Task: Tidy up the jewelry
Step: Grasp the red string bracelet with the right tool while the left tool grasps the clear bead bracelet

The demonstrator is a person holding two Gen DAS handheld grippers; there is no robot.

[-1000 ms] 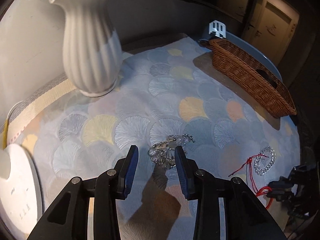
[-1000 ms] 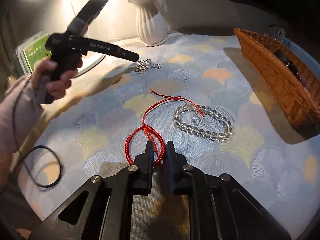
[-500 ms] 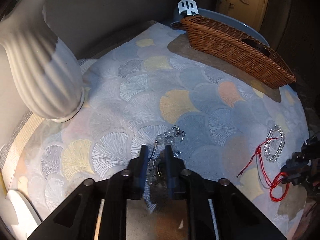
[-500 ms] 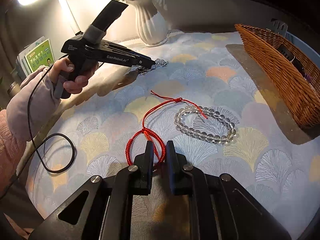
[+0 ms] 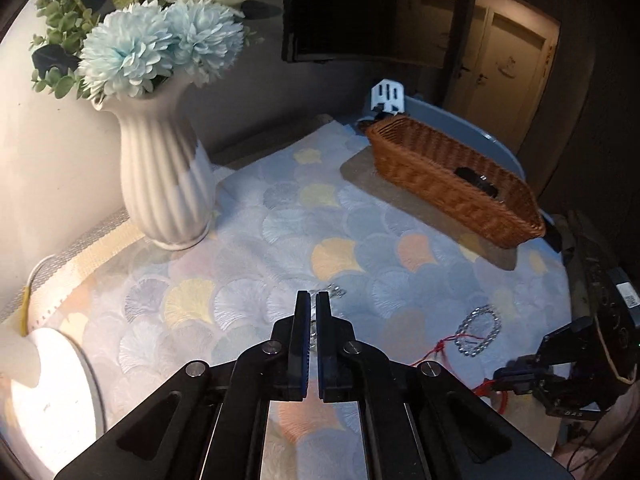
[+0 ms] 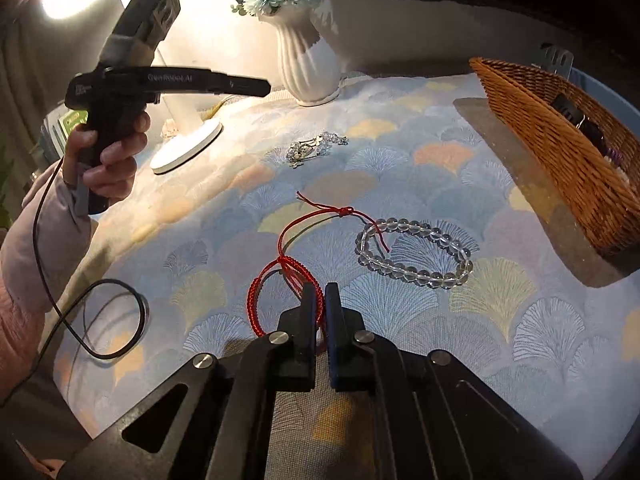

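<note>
The left gripper (image 6: pixel 256 87) is hovering above the bench (image 6: pixel 460 320), jaws pressed together and holding nothing. The silver crystal chain bracelet (image 6: pixel 314 148) is lying on the fan-patterned cloth under it. The right gripper (image 6: pixel 320 296) is pinching the red woven cord bracelet (image 6: pixel 280 268), which is lying partly on the cloth. The clear round-bead bracelet (image 6: pixel 416 252) is lying just beside it. The brown wicker basket (image 6: pixel 560 148) is sitting near the right edge.

Right-wrist view: vase (image 6: pixel 310 68) at back of bench (image 6: pixel 400 312), lamp base (image 6: pixel 186 148) to its left. Basket (image 6: pixel 560 148) on right edge. Chain (image 6: pixel 314 148) mid-bench, behind cord (image 6: pixel 288 248); bead bracelet (image 6: pixel 416 254) just right of cord, overlapped by cord's end.
</note>
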